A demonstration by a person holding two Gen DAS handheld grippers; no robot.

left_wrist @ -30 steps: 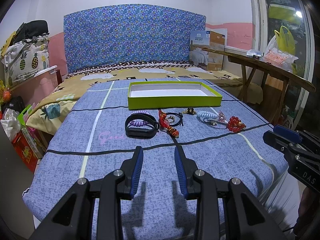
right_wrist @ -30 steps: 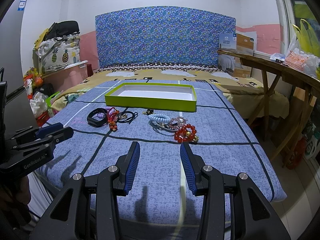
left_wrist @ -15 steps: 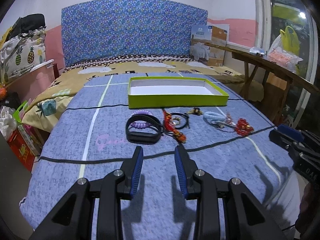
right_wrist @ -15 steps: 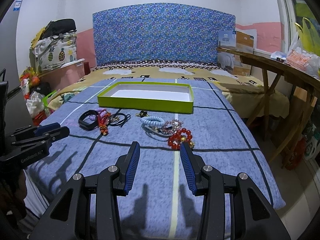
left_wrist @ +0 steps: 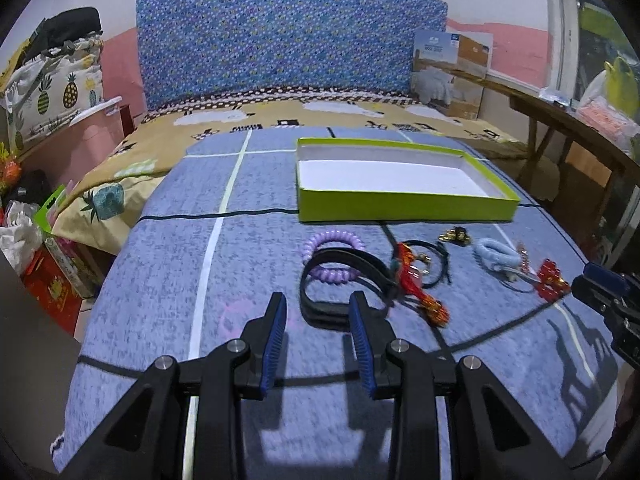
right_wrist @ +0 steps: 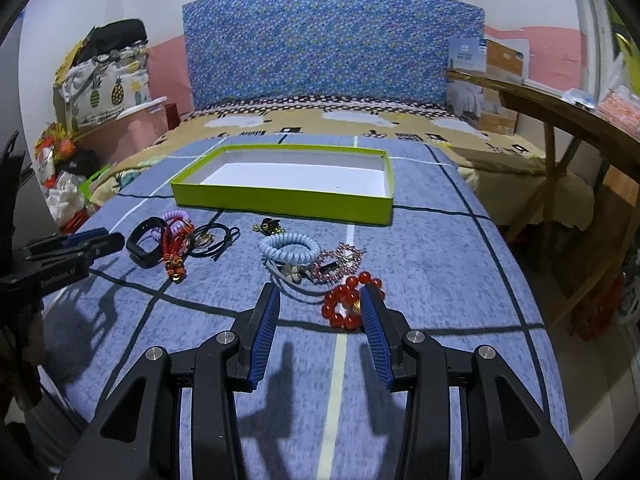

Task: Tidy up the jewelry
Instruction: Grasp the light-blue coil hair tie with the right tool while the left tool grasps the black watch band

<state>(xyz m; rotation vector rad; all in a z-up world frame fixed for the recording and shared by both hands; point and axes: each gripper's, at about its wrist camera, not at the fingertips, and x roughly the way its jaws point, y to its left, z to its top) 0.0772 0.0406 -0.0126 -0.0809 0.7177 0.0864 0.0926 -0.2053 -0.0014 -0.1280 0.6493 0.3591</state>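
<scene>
A lime-green tray (left_wrist: 404,206) (right_wrist: 280,201) with a white inside lies empty on the blue bedspread. In front of it lies a row of jewelry: a black band (left_wrist: 340,280) (right_wrist: 146,242), a purple coil ring (left_wrist: 332,240), a red tassel charm (left_wrist: 416,284) (right_wrist: 174,256), a black cord (right_wrist: 216,240), a pale blue coil ring (left_wrist: 496,254) (right_wrist: 288,246), a pink clip (right_wrist: 336,262) and a red bead bracelet (right_wrist: 348,304) (left_wrist: 552,284). My left gripper (left_wrist: 318,308) is open, just short of the black band. My right gripper (right_wrist: 320,298) is open, its right finger beside the red beads.
The bed's blue headboard (left_wrist: 288,40) stands behind the tray. Bags and boxes (left_wrist: 44,248) sit on the floor at the left. A wooden table (right_wrist: 560,120) with a cardboard box (right_wrist: 500,60) stands at the right. The blue spread's front edge is near both grippers.
Both grippers have moved forward and lower toward the jewelry row. The left has closed in on the black band, the right on the red beads. Both stay open.
</scene>
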